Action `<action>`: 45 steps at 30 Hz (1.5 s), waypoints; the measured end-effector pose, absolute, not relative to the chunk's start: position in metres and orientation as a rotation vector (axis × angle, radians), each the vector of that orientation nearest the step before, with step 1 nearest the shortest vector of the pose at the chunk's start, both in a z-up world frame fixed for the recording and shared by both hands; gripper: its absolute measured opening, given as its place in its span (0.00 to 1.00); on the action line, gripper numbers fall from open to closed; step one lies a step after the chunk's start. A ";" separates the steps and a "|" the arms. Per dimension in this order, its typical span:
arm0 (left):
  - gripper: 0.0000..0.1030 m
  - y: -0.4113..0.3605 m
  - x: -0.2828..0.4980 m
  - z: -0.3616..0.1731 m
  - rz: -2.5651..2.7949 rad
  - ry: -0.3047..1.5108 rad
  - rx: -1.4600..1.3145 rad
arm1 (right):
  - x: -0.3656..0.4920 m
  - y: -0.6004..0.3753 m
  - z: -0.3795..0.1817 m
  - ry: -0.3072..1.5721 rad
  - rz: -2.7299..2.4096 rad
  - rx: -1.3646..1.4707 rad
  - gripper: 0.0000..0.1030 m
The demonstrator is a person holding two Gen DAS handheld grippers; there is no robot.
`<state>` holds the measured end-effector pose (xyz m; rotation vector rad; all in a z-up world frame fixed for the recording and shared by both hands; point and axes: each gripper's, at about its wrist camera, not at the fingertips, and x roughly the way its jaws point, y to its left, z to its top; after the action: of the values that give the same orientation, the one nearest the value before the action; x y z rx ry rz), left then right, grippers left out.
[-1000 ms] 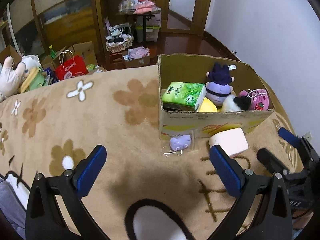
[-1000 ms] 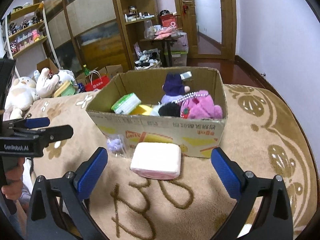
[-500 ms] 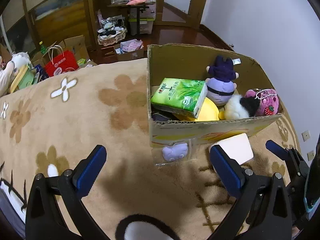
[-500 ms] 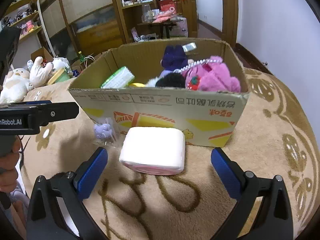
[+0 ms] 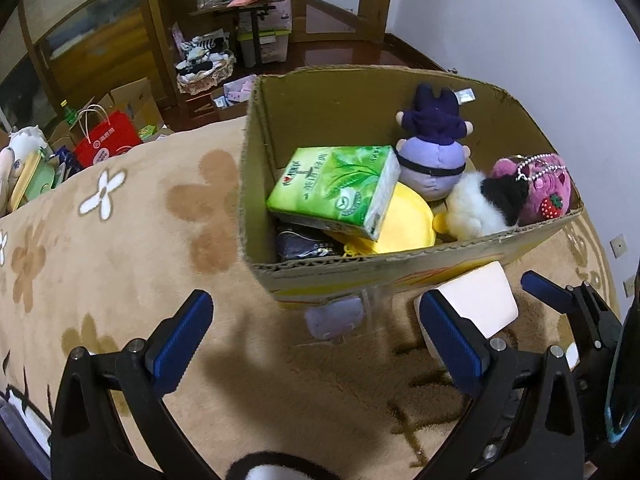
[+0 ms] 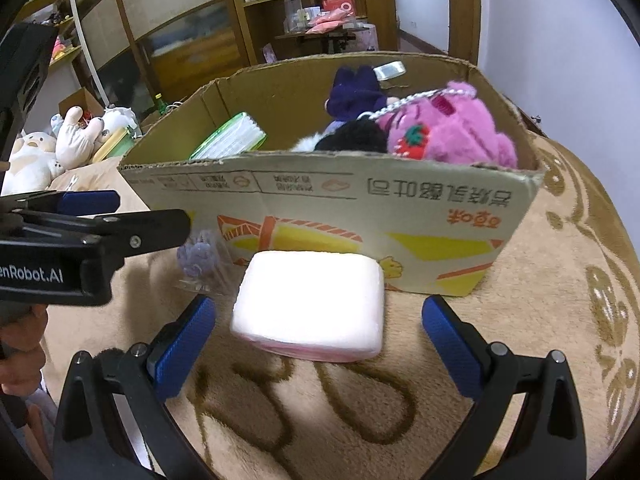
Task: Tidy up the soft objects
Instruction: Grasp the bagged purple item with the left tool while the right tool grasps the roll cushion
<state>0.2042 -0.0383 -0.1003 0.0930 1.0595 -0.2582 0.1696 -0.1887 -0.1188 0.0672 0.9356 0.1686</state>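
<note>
Right tongs (image 6: 318,354) and left tongs (image 5: 316,342) gape empty; the pink pack (image 6: 308,306) lies flat, seemingly lengthwise along the box (image 6: 332,200).

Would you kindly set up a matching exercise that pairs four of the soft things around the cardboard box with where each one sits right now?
Things:
1. green tissue pack
2. white-and-pink pack
3. pink strawberry plush
4. small purple toy in a clear bag

Places:
A. on the blanket, between the open right gripper's fingers
B. in the box, at its right end
C. in the box, tilted on the yellow plush
D. on the blanket, at the box's left front

Pairs: 1-C, 2-A, 3-B, 4-D
</note>
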 end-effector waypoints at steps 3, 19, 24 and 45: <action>0.99 -0.043 0.209 -0.106 -0.257 1.070 0.100 | 0.173 -0.184 -0.124 0.948 0.171 0.060 1.00; 0.99 -0.057 0.221 -0.138 -0.273 1.151 0.096 | 0.189 -0.186 -0.149 1.010 0.152 0.083 1.00; 0.99 -0.055 0.227 -0.145 -0.268 1.163 0.089 | 0.192 -0.183 -0.153 1.022 0.158 0.075 1.00; 0.73 -0.043 0.237 -0.161 -0.252 1.221 0.028 | 0.196 -0.187 -0.151 1.029 0.173 0.087 1.00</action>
<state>0.2365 -0.0433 -0.1607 0.0277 1.2209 -0.2524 0.1963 -0.1872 -0.1509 0.0874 1.0289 0.1734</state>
